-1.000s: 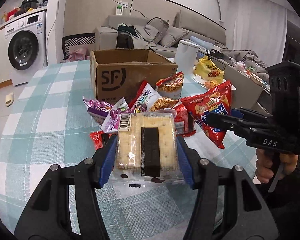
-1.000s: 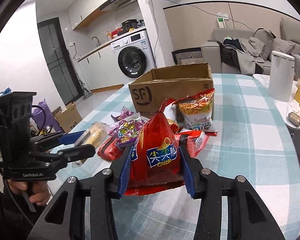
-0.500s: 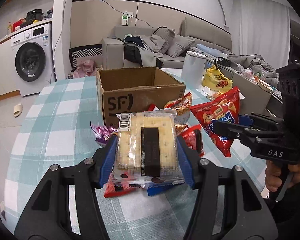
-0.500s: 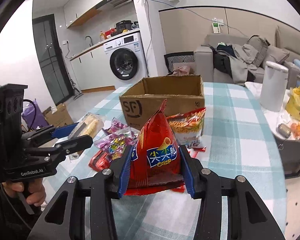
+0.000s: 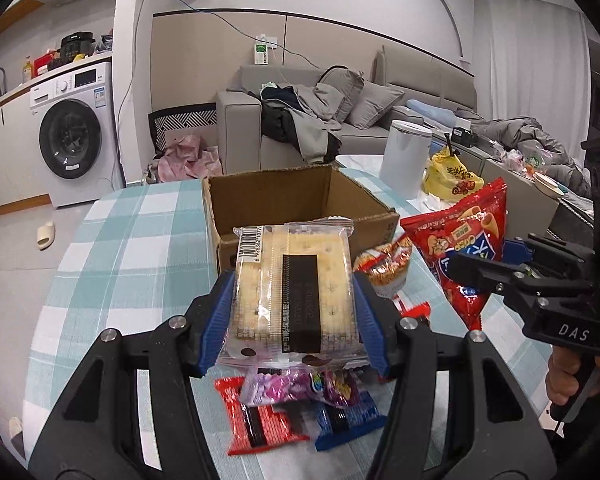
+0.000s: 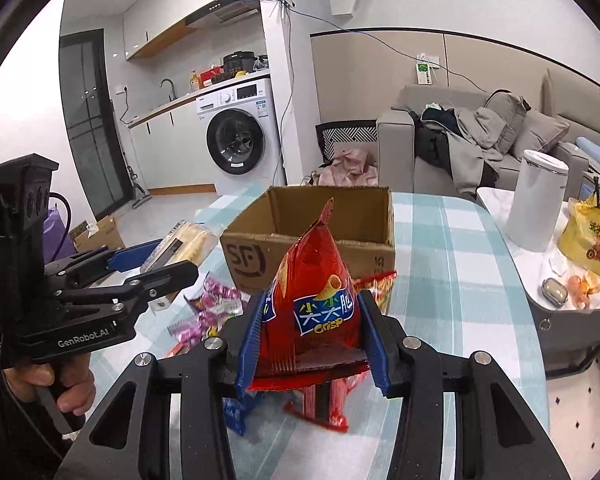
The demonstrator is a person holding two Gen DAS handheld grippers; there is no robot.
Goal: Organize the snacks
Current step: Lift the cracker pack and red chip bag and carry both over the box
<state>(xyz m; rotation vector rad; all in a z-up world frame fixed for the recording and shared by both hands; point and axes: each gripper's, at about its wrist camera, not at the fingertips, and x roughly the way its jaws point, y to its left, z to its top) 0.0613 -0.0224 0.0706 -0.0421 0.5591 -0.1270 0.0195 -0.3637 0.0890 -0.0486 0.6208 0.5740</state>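
My left gripper [image 5: 294, 320] is shut on a clear pack of crackers [image 5: 296, 292] and holds it above the table, just short of the open cardboard box [image 5: 284, 200]. My right gripper [image 6: 312, 340] is shut on a red Crisp snack bag [image 6: 316, 304], also raised, in front of the same box [image 6: 320, 236]. Each gripper shows in the other's view: the right one with its red bag [image 5: 464, 240], the left one with the crackers [image 6: 180, 244]. Loose snack packets [image 5: 300, 412] lie on the checked tablecloth under both grippers.
A white canister [image 6: 536, 200] and a yellow bag [image 6: 592, 240] stand on a side table at the right. An orange noodle-snack bag [image 5: 384, 268] leans by the box. A sofa [image 5: 340, 120] and washing machine [image 5: 72, 140] are behind the table.
Both grippers have risen and moved forward toward the box with their snacks; the box interior now shows and the loose packets have dropped lower in view.
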